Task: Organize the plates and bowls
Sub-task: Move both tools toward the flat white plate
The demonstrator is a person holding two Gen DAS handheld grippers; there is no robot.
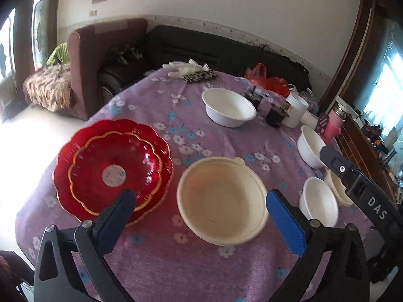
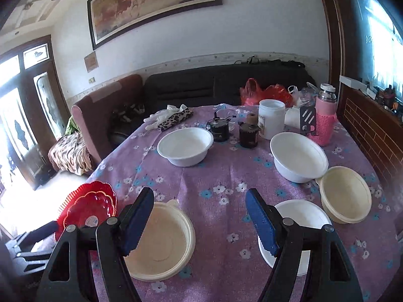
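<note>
Two red scalloped plates (image 1: 113,166) lie stacked at the table's left edge; they also show in the right wrist view (image 2: 88,209). A cream bowl (image 1: 221,198) sits between the blue fingers of my open, empty left gripper (image 1: 201,201); it also shows in the right wrist view (image 2: 161,239). My right gripper (image 2: 201,201) is open and empty above the cloth, between that cream bowl and a small white bowl (image 2: 297,229). A second cream bowl (image 2: 345,193) and two larger white bowls (image 2: 185,146) (image 2: 298,156) stand farther back.
The table wears a purple flowered cloth (image 2: 214,173). At the back stand a white jar (image 2: 272,118), two dark small jars (image 2: 248,133), a pink flask (image 2: 325,115), red bags (image 2: 262,91), gloves and a leopard pouch (image 2: 175,119). Sofas stand behind, a wooden cabinet to the right.
</note>
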